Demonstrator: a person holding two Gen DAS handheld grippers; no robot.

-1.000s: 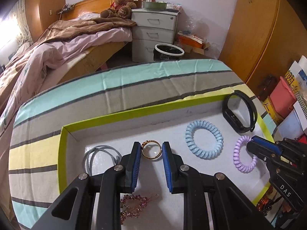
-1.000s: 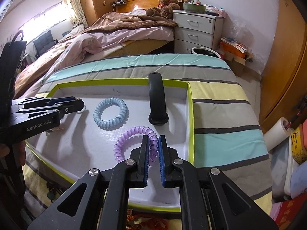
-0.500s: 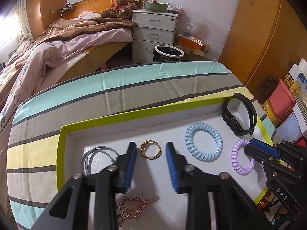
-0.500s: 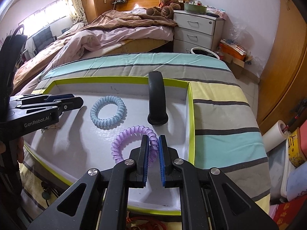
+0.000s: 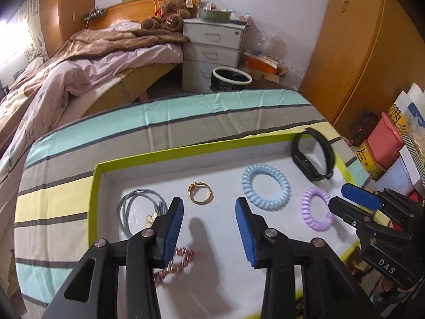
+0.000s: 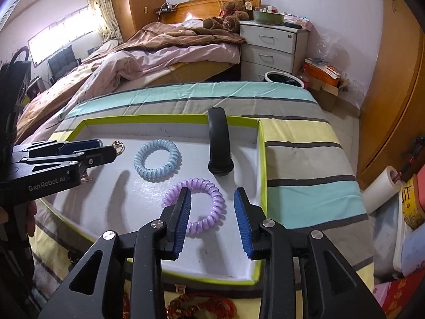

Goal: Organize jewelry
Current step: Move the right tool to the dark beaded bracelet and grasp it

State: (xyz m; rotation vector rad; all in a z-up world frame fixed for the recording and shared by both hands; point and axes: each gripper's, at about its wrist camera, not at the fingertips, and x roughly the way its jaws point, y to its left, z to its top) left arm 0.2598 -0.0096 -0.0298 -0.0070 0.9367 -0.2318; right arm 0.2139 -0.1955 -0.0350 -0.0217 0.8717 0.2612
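Observation:
A shallow white tray with a lime rim (image 5: 148,156) (image 6: 261,164) lies on a striped cloth. In it are a gold ring bracelet (image 5: 200,192), a grey cord bracelet (image 5: 132,207), a pink beaded piece (image 5: 175,264), a blue coil hair tie (image 5: 265,190) (image 6: 156,162), a purple coil hair tie (image 5: 316,208) (image 6: 198,204) and a black wristband (image 5: 312,154) (image 6: 219,143). My left gripper (image 5: 209,228) is open and empty, just short of the gold ring. My right gripper (image 6: 212,218) is open over the purple hair tie, holding nothing.
The striped cloth (image 5: 186,122) covers a small table. A bed (image 5: 79,61), a white drawer unit (image 5: 212,53) and a bin (image 5: 231,79) stand behind it. Boxes and bags (image 5: 385,143) are stacked at the right. Red beaded items (image 6: 199,305) lie below the tray's near edge.
Both grippers have opened wide. The left one has let go of the gold ring and drawn back. The right one has opened over the purple hair tie.

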